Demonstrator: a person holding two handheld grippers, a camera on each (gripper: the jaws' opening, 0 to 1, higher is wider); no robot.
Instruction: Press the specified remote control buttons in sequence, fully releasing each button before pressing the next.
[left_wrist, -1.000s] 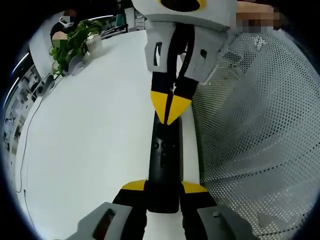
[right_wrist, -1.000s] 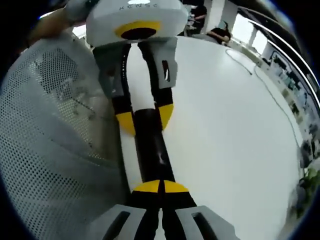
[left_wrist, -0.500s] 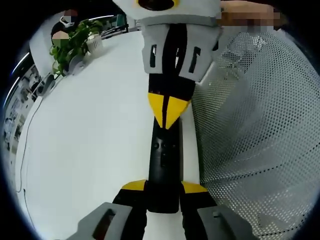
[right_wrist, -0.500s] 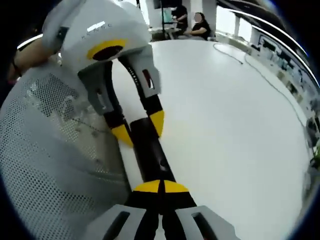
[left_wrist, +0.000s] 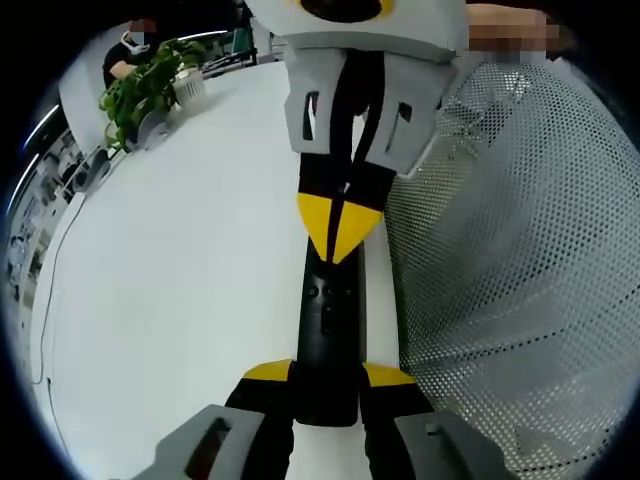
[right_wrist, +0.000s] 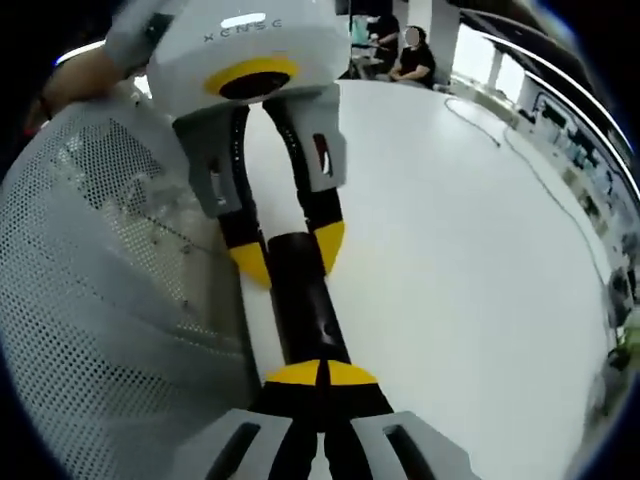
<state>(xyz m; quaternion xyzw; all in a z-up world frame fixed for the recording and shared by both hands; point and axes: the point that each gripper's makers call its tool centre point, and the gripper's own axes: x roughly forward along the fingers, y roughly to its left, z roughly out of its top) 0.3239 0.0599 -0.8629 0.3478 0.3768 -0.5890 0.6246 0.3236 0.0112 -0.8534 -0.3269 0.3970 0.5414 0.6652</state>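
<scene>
Our left claw (left_wrist: 327, 375) pinches the remote (left_wrist: 329, 335) over the desk (left_wrist: 180, 260); our right claw (right_wrist: 322, 374), tips pressed together, touches its other end.

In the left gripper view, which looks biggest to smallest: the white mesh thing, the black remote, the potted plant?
1. White mesh basket, largest by far.
2. Black remote.
3. Potted plant, smallest, though it stands far off across the table, so its true size is unsure.

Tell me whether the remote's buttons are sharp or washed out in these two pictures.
Left gripper view: remote evenly lit, buttons faint but readable. Right gripper view: remote shows a glossy glare streak, buttons not discernible; mesh basket softly blurred.
</scene>
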